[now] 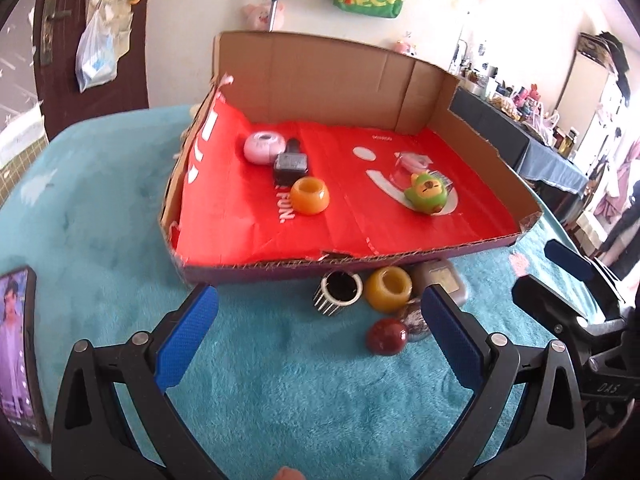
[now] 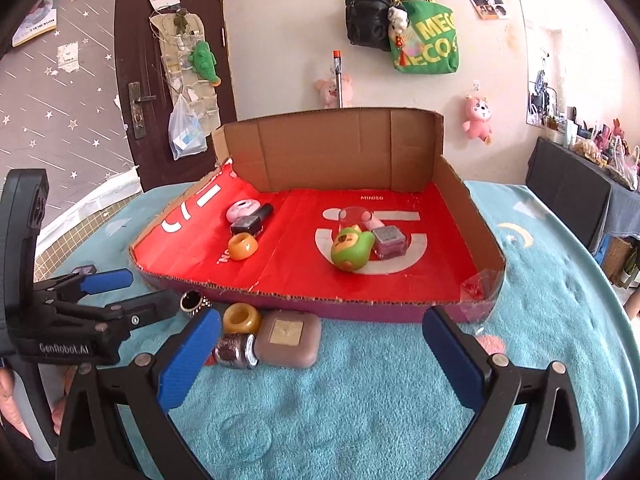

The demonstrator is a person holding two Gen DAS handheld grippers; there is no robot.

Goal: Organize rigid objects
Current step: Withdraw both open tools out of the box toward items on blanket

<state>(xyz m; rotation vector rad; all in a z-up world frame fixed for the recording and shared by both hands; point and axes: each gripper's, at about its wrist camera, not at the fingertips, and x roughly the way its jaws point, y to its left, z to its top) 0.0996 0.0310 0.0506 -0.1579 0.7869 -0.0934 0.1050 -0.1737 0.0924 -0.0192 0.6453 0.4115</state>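
A cardboard box [image 1: 472, 92] [image 2: 480, 232] with a red liner holds a pink round case [image 1: 264, 147], a dark bottle [image 1: 290, 164], an orange ring pot [image 1: 310, 196], a green toy [image 1: 425, 198] [image 2: 350, 248], a clear cup [image 1: 408, 164] and a pink square jar [image 2: 390, 242]. In front of the box lie a striped cup [image 1: 340, 292], an amber ring [image 1: 389, 289] [image 2: 242, 318], a brown case [image 1: 440, 280] [image 2: 289, 338], a glitter bottle [image 2: 236, 352] and a dark red ball [image 1: 387, 336]. My left gripper [image 1: 320, 292] [image 2: 154, 291] is open and empty near them. My right gripper [image 2: 323, 316] [image 1: 548, 276] is open and empty too.
Everything rests on a teal fleece blanket [image 1: 280, 400]. A phone with a lit screen [image 1: 18, 352] lies at the left edge. A dark door [image 2: 168, 40] and a wall hung with bags stand behind; a cluttered dark desk [image 2: 572, 184] is at the right.
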